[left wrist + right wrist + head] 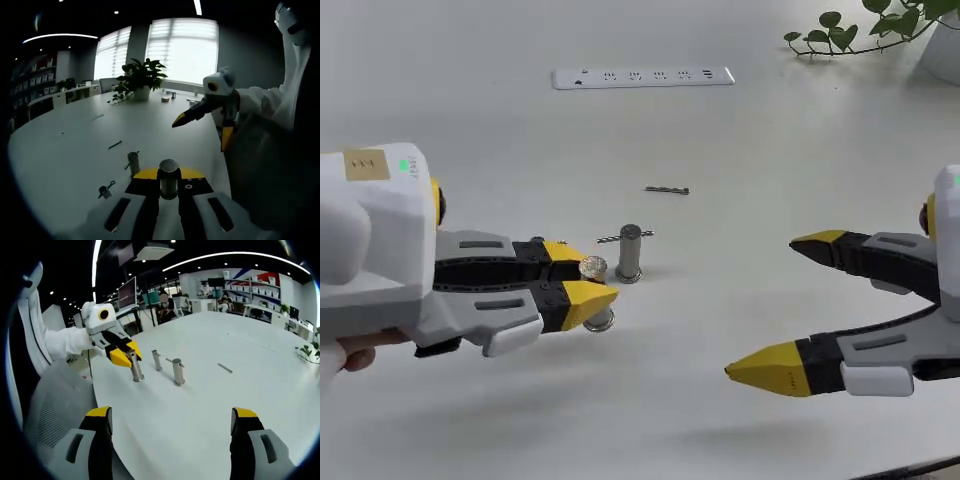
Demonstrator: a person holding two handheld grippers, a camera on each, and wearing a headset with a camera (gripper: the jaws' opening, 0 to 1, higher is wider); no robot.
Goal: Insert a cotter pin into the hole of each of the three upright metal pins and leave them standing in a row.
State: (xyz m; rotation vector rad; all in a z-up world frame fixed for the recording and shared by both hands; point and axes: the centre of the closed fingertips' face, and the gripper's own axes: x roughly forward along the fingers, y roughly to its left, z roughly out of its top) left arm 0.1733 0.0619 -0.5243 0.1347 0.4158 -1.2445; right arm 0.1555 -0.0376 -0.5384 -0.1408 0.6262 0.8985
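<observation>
My left gripper (597, 279) is shut on an upright metal pin (593, 267), whose base rests on the table; in the left gripper view that pin (169, 187) stands between the yellow tips. Just to its right stands a second pin (630, 252) with a cotter pin (616, 238) through its top. A third pin (157, 360) stands behind them in the right gripper view. A loose cotter pin (667, 189) lies farther back. My right gripper (760, 308) hovers open at the right, well apart from the pins.
A white power strip (642, 77) lies at the back of the white table (520, 420). A potted plant (865, 28) trails leaves at the back right corner. A person's white sleeve (295, 100) is beside the table.
</observation>
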